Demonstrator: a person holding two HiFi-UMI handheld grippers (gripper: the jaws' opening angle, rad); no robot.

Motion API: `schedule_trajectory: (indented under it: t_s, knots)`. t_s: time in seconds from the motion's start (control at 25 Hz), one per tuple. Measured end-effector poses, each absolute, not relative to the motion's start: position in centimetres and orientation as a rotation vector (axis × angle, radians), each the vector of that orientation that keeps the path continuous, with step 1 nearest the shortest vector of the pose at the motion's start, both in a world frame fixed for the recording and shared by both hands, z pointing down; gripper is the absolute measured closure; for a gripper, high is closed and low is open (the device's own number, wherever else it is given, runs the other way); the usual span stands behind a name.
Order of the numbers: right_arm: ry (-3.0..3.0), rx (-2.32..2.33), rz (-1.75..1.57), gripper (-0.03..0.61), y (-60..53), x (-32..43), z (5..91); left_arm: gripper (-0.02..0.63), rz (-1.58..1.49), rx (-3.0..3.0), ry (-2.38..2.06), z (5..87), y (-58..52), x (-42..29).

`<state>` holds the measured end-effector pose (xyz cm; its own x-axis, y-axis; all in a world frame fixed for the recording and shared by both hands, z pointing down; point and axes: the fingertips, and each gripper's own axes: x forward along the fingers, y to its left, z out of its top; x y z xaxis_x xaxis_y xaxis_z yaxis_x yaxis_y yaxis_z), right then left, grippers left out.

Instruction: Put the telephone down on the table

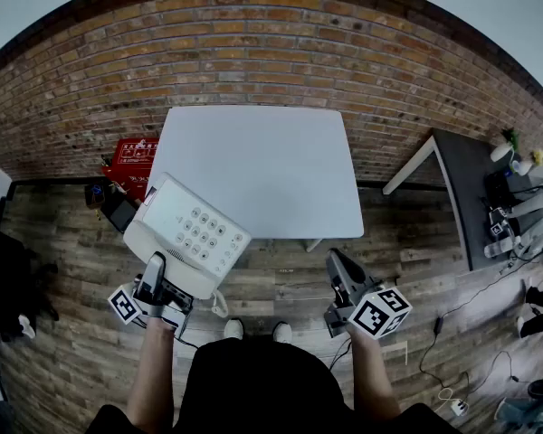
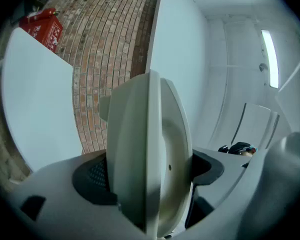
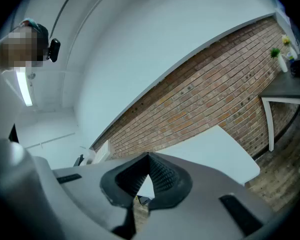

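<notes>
A white desk telephone (image 1: 185, 233) with a keypad hangs in the air off the near left corner of the white table (image 1: 262, 165). My left gripper (image 1: 156, 274) is shut on the telephone's near edge, and its jaws stand wide round the body. In the left gripper view the telephone (image 2: 150, 154) is seen edge-on, filling the gap between the two dark pads (image 2: 92, 181). My right gripper (image 1: 337, 265) hovers in front of the table's near right corner, shut and empty. Its tips (image 3: 149, 160) meet in the right gripper view.
A brick wall (image 1: 271, 52) runs behind the table. A red box (image 1: 131, 159) stands on the floor at the table's left. A dark desk (image 1: 475, 179) with plants stands at the right. Cables (image 1: 452, 369) lie on the wood floor. A person stands far off in the right gripper view.
</notes>
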<state>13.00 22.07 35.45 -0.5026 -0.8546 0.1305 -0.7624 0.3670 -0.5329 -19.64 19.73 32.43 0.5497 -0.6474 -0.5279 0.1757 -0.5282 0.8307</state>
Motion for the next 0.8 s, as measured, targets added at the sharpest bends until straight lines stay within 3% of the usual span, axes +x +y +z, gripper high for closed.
schedule_trajectory:
  t_s: [0.8]
  knots:
    - [2.394,-1.507,-0.798,0.557,21.7,10.0,34.9,0.199,-1.087,1.829,-0.337,33.5,18.4,-23.2]
